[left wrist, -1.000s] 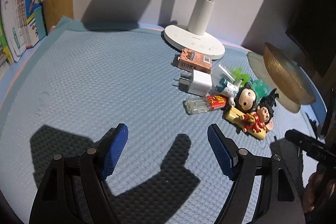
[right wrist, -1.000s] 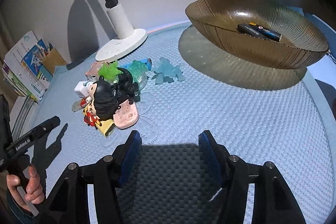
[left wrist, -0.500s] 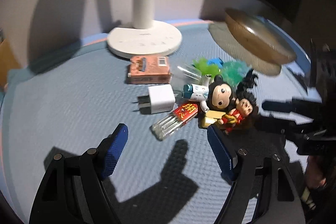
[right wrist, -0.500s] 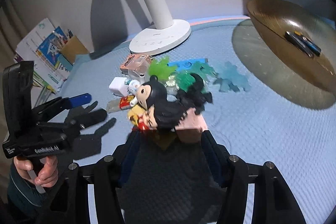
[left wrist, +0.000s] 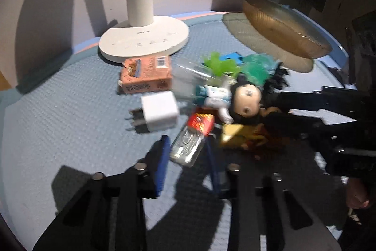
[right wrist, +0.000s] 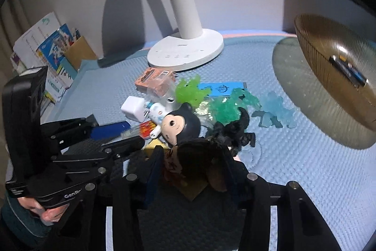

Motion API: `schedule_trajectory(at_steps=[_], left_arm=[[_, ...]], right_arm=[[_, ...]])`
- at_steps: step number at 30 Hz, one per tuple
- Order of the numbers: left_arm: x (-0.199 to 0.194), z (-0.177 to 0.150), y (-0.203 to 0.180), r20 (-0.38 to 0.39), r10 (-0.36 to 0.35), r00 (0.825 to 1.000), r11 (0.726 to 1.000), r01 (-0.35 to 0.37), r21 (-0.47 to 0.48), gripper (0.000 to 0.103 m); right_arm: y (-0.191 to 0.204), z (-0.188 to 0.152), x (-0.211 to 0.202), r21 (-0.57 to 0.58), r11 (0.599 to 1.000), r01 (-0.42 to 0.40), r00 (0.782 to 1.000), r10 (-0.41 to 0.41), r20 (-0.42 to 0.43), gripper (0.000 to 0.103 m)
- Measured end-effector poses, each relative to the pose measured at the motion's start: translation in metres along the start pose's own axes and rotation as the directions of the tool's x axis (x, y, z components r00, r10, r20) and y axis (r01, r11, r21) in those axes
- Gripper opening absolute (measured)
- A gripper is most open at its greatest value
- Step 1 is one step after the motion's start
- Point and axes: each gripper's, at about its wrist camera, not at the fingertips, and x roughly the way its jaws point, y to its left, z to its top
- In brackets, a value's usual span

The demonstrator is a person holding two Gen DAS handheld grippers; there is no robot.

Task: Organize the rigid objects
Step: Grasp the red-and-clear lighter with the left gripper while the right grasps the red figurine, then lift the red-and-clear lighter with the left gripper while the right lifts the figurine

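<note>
The clear tube (left wrist: 188, 147) with the red label lies between the blue pads of the left gripper (left wrist: 186, 157), label end toward 1 o'clock; the pads are closed against its sides, gripping it. The dark-haired figurine (right wrist: 195, 164) on its yellow base sits between the fingers of the right gripper (right wrist: 190, 171), whose jaws are closing around it; pad contact cannot be determined. The remaining clutter lies at 12 o'clock before the lamp base (right wrist: 188, 53), the amber bowl (right wrist: 333, 72) stands at 2 o'clock, and bare blue mat (left wrist: 58, 121) extends toward 9 o'clock in the left wrist view.
</note>
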Motion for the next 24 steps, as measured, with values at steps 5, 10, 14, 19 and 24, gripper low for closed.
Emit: schedule_trajectory(at_steps=[5,10,14,19,24], left_arm=[[-0.018,-0.016,-0.009,0.033,0.012,0.999,0.999,-0.01,-0.044,0.019],[-0.05,-0.04,-0.009,0.053,0.053,0.997,0.991,-0.046,-0.126,0.019],[-0.064,-0.062,-0.007,0.033,0.054,0.998,0.981,-0.047,-0.189,0.019],[-0.06,-0.078,-0.015,-0.009,0.041,0.999,0.98,-0.042,-0.192,0.019],[-0.061,-0.078,-0.025,-0.013,0.056,0.998,0.986,-0.057,-0.159,0.04]], right_arm=[[0.001,-0.012,-0.015,0.012,1.0,-0.012,1.0,0.011,0.025,0.046],[-0.011,-0.029,-0.041,0.039,0.998,-0.055,0.998,0.054,0.02,0.046],[-0.035,-0.046,-0.053,0.134,0.986,-0.103,0.994,0.105,-0.006,0.046],[-0.048,-0.068,-0.046,0.198,0.976,-0.095,0.993,0.108,-0.053,0.047],[-0.044,-0.08,-0.055,0.153,0.976,-0.156,0.981,0.171,-0.09,0.075]])
